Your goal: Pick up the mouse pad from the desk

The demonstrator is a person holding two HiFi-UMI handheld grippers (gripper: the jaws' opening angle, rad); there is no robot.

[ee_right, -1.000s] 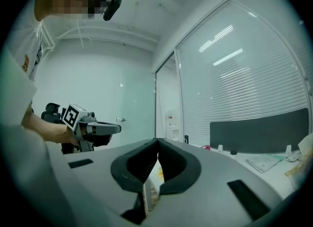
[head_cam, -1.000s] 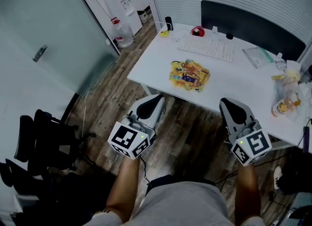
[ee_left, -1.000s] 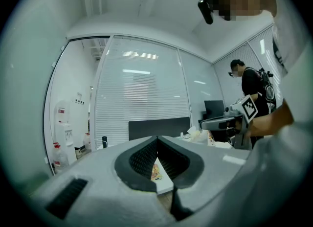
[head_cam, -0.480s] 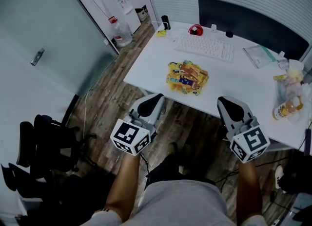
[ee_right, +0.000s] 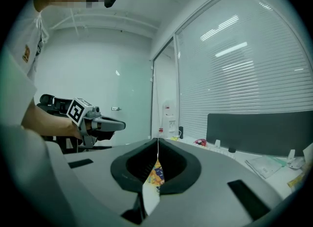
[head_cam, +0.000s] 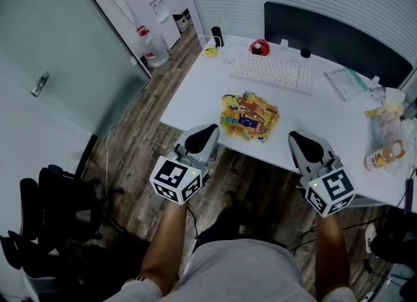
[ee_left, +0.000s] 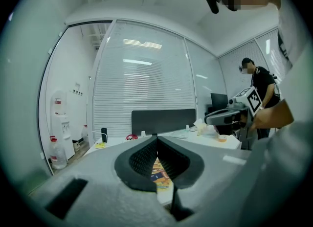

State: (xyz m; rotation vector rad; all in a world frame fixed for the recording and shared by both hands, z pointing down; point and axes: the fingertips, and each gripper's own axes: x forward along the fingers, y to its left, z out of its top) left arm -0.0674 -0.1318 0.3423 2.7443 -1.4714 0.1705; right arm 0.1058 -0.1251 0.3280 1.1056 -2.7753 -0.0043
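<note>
The mouse pad [head_cam: 249,117], printed in yellow, orange and blue, lies flat near the front edge of the white desk [head_cam: 195,92]. My left gripper [head_cam: 208,130] hovers at the desk's front edge, just left of the pad, jaws shut and empty. My right gripper [head_cam: 297,138] hangs at the same edge, a little right of the pad, also shut and empty. In the left gripper view a strip of the mouse pad [ee_left: 159,172] shows below the closed left gripper [ee_left: 156,137]. In the right gripper view the mouse pad [ee_right: 156,174] shows under the closed right gripper [ee_right: 158,140].
A white keyboard [head_cam: 272,71] lies behind the pad, before a dark partition [head_cam: 332,37]. A red object [head_cam: 260,47], papers [head_cam: 348,82], a plastic bag [head_cam: 384,115] and a bottle [head_cam: 383,154] sit on the desk. A water dispenser [head_cam: 146,1] and a black chair [head_cam: 52,196] stand at left.
Both grippers have moved forward toward the desk's front edge, closing in on the mouse pad from either side. Their jaws stay shut.
</note>
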